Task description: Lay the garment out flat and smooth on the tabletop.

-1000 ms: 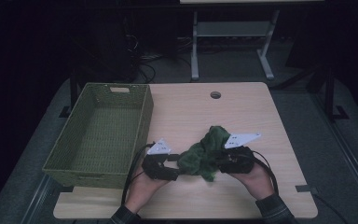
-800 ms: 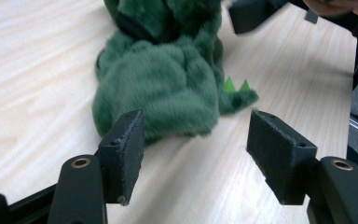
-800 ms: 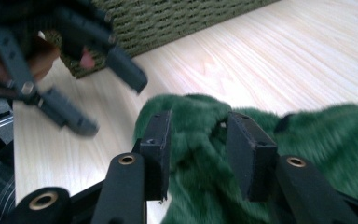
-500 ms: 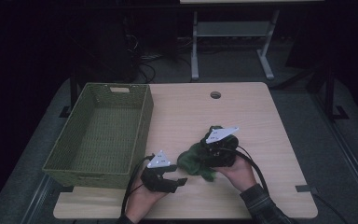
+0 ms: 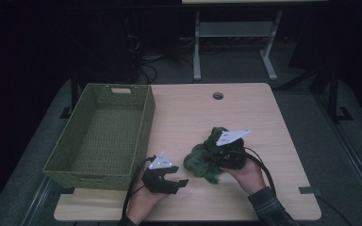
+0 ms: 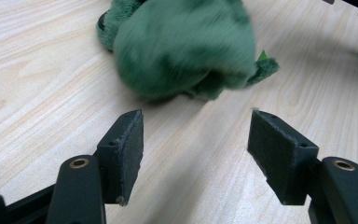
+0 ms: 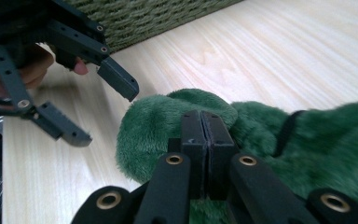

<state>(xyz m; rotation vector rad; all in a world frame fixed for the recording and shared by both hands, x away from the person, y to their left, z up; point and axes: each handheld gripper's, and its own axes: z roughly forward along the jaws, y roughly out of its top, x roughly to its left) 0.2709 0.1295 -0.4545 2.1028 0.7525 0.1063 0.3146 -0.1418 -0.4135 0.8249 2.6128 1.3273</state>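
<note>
High view, cloth: a green plush cloth (image 5: 202, 160) is lying bunched on the wooden table (image 5: 193, 113), toward the near half and a little right of the middle.
High view, right gripper: the right gripper (image 5: 221, 155) is sitting at the cloth's right side, touching it, with the person's right hand (image 5: 247, 174) wrapping it from behind.
High view, left gripper: the left gripper (image 5: 176, 183) is hovering near the table's front edge, just left of the cloth and apart from it, its jaws pointing toward the cloth.
High view, basket: a green woven basket (image 5: 143, 129) is standing along the table's left edge, its near corner close to the left gripper.
High view, open room: bare tabletop is stretching from the cloth to the far edge and the cable hole (image 5: 218, 96); a strip is lying free on the right.
Left gripper view, jaws: the two pads are standing wide apart with nothing between them, bare wood showing in the gap.
Left gripper view, cloth: the cloth (image 6: 186, 46) is lying just ahead of the pads, blurred, not touching them.
Right gripper view, jaws: the pads are pressing together, pinching a fold of the cloth (image 7: 168, 121).
Right gripper view, surroundings: the left gripper (image 7: 105, 109) is reaching in from the left with spread jaws, close to the cloth's edge; the basket's wall (image 7: 158, 14) is running along the top.
</note>
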